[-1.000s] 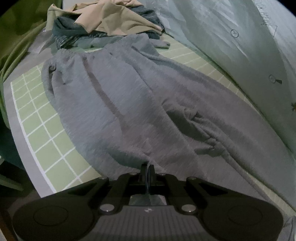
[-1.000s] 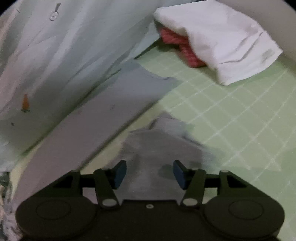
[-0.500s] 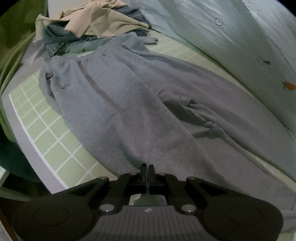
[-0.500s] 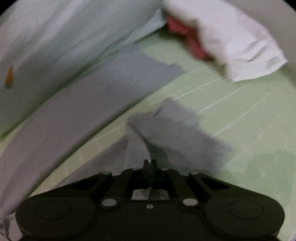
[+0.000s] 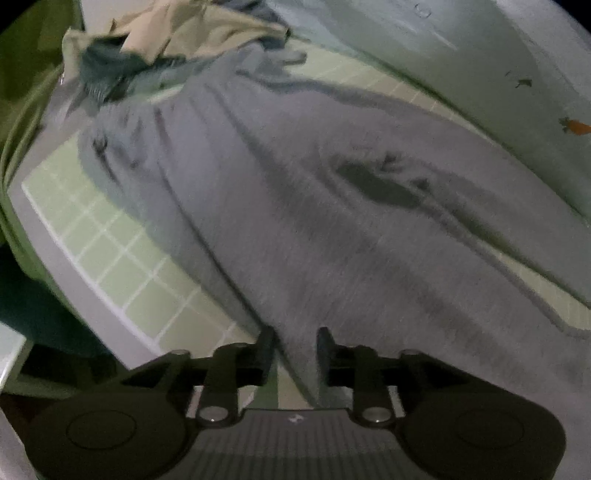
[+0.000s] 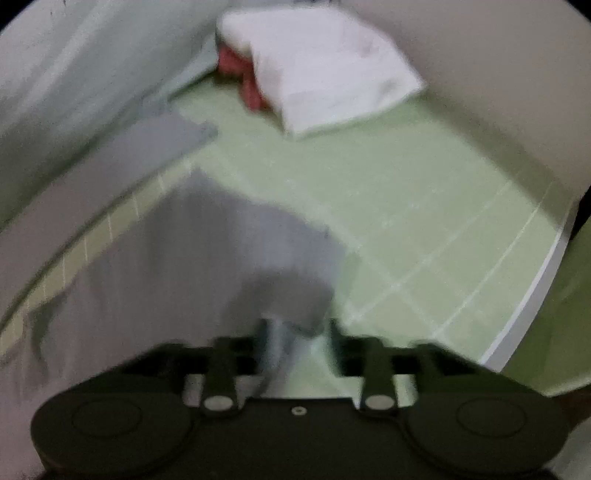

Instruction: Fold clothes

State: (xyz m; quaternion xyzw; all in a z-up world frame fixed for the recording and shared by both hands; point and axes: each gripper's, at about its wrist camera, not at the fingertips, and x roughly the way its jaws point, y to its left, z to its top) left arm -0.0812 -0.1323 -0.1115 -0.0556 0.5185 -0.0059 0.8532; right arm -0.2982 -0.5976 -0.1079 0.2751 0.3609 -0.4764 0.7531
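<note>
Green gridded mat (image 5: 110, 254); grey trousers (image 5: 332, 221) spread flat, unfolded. Left gripper (image 5: 294, 349) and right gripper (image 6: 297, 338) opening, cloth between jaws. Folding all remains.

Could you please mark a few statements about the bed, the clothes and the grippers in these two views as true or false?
1. The grey trousers lie spread across the green checked mat. True.
2. The left gripper is clamped shut on a white towel. False: its fingers stand apart and are opening, with the grey cloth's edge between them.
3. A white folded cloth lies on top of something red at the far end of the mat. True.
4. The right gripper holds the red item. False: its fingers are opening over the trouser leg end, far from the red item.
5. A beige garment tops the pile beyond the waistband. True.
</note>
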